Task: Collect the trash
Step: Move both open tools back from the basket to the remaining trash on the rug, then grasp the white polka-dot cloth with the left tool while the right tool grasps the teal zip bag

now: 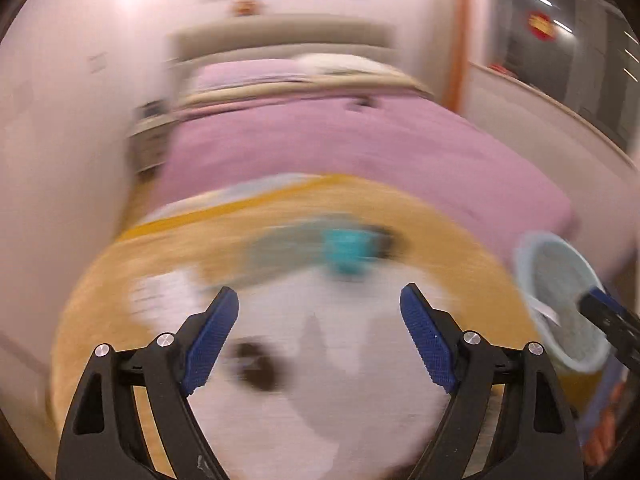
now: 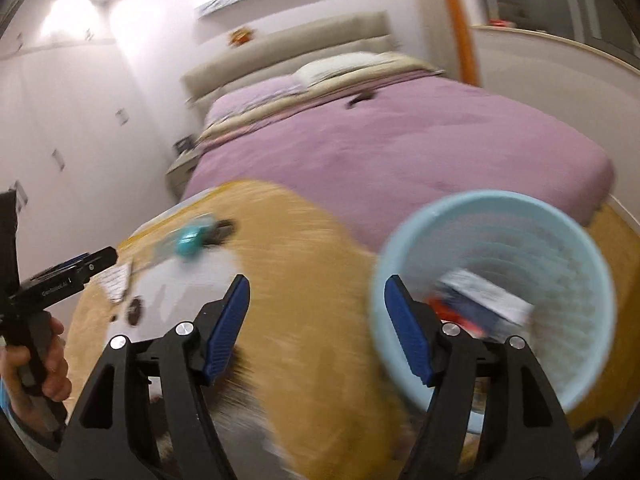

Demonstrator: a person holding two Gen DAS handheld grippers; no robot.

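Note:
Both views are motion-blurred. A teal piece of trash (image 1: 347,251) lies on the orange and white rug (image 1: 168,252), ahead of my open, empty left gripper (image 1: 320,304). It also shows in the right wrist view (image 2: 191,240), with a white paper scrap (image 2: 114,282) near it. A light blue bin (image 2: 496,296) stands on the rug at the right, holding red, blue and white trash (image 2: 476,300). My right gripper (image 2: 316,300) is open and empty, its right finger in front of the bin's rim. The bin shows at the left view's right edge (image 1: 560,300).
A bed with a purple cover (image 2: 400,152) fills the space beyond the rug. White wardrobe doors (image 2: 60,152) line the left side. A window ledge (image 2: 560,60) runs along the right. A dark spot (image 1: 256,364) marks the rug's white patch.

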